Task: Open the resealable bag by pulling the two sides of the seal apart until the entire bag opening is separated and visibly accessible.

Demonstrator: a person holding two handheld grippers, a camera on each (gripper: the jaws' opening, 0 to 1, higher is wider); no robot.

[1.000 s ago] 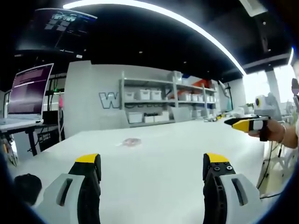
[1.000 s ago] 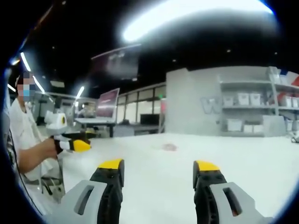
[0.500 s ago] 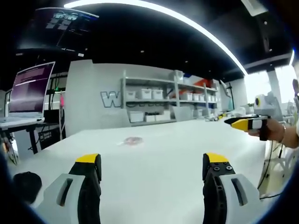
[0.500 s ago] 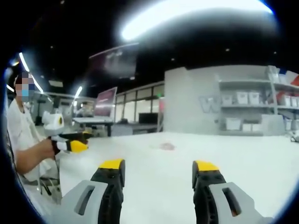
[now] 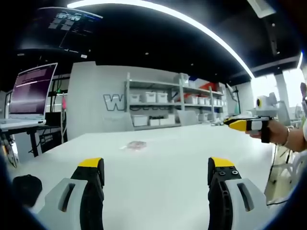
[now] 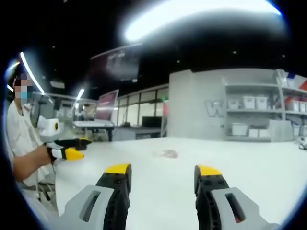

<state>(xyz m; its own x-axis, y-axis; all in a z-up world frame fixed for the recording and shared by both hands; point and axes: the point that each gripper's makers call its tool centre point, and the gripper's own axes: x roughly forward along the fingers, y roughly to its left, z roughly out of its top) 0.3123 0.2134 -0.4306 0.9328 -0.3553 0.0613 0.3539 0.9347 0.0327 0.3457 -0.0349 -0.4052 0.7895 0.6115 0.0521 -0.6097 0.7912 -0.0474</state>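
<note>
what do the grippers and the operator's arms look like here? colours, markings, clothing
Both the left gripper and the right gripper have black jaws with yellow tips and light grey slotted housings; one left jaw shows small screw heads. Seen side-on, each looks yellow-nosed with a black handle. The person wears a white short-sleeved top and a bracelet.

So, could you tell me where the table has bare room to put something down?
Almost all of the white table is bare: the wide stretch between the left gripper and the small bag lying flat farther out, and beyond the right gripper too. A dark object occupies the near left corner.
</note>
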